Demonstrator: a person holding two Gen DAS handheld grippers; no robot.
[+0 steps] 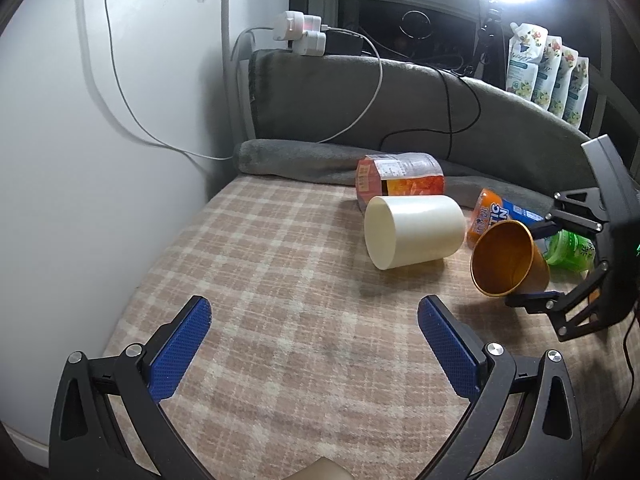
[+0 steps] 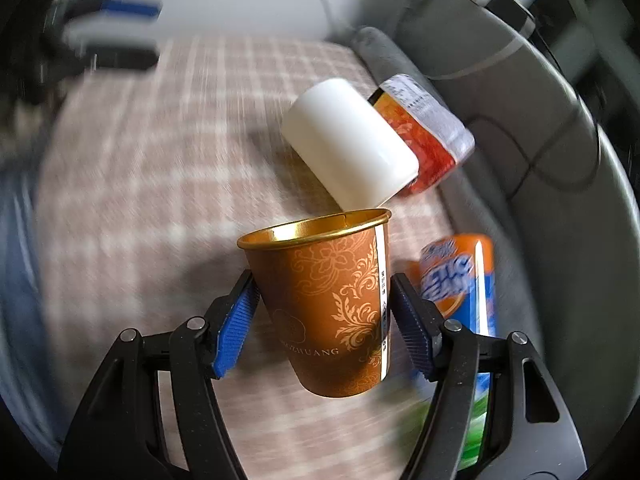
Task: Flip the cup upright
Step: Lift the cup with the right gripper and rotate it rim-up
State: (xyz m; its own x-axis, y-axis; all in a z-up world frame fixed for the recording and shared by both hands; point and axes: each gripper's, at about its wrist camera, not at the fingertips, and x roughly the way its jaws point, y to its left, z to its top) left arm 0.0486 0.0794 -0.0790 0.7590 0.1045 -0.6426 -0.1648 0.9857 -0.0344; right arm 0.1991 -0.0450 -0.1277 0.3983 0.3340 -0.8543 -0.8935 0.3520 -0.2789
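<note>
My right gripper (image 2: 324, 316) has its blue pads clamped on the sides of the brown cup (image 2: 332, 308), held off the checked cloth (image 1: 280, 320). In the left wrist view its gold rim (image 1: 500, 258) opens toward eight o'clock, long axis tilted, base back at two. My left gripper (image 1: 314, 348) hovers with fingers wide apart. The white cylinder (image 1: 414, 232) lies on its side just beside the cup.

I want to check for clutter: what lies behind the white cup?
Behind the white cup lies an orange-labelled package, touching or nearly so, then a grey blanket. The package's lower part is hidden by the cup.
</note>
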